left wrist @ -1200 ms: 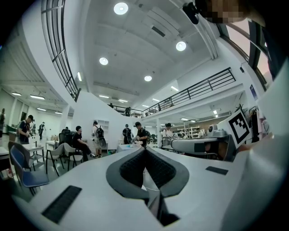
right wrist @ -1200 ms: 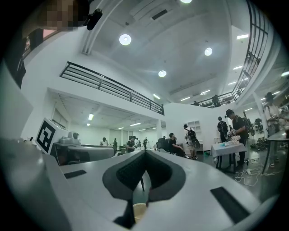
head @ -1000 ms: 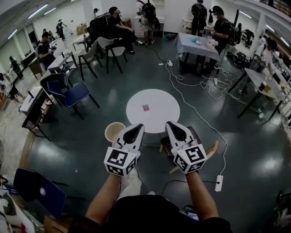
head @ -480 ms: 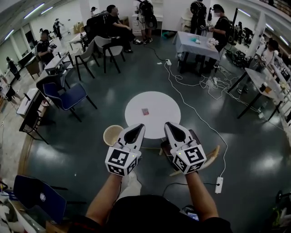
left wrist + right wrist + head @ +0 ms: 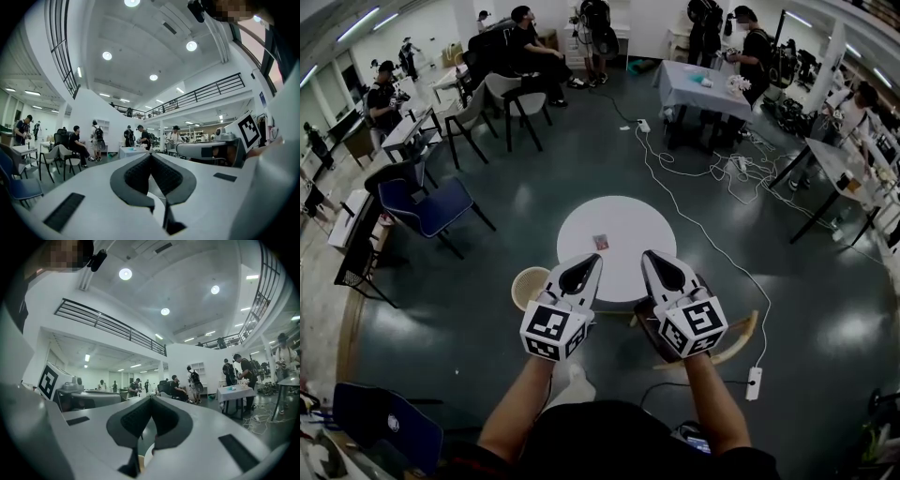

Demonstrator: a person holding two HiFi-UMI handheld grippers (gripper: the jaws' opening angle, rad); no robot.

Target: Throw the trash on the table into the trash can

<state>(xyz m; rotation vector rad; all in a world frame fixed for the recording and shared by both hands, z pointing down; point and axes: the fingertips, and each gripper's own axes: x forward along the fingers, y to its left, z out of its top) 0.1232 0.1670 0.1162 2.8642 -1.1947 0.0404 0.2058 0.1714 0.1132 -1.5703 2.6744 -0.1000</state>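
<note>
The white left gripper [image 5: 590, 261] and white right gripper [image 5: 650, 256] are held level, jaws pressed together, empty. A small pink scrap [image 5: 600, 242] is seen on the round white table [image 5: 652, 220].

- Left gripper [image 5: 592, 257]: white shell tapering to a point, with a black teardrop inset on top.
- Right gripper [image 5: 649, 253]: same white shell, same black inset.
- Left cube [image 5: 551, 330] and right cube [image 5: 694, 323]: white, printed with black square markers.
- Pads [image 5: 136, 174]: dark grey, finely ribbed.
- Top [image 5: 609, 441]: black.
</note>
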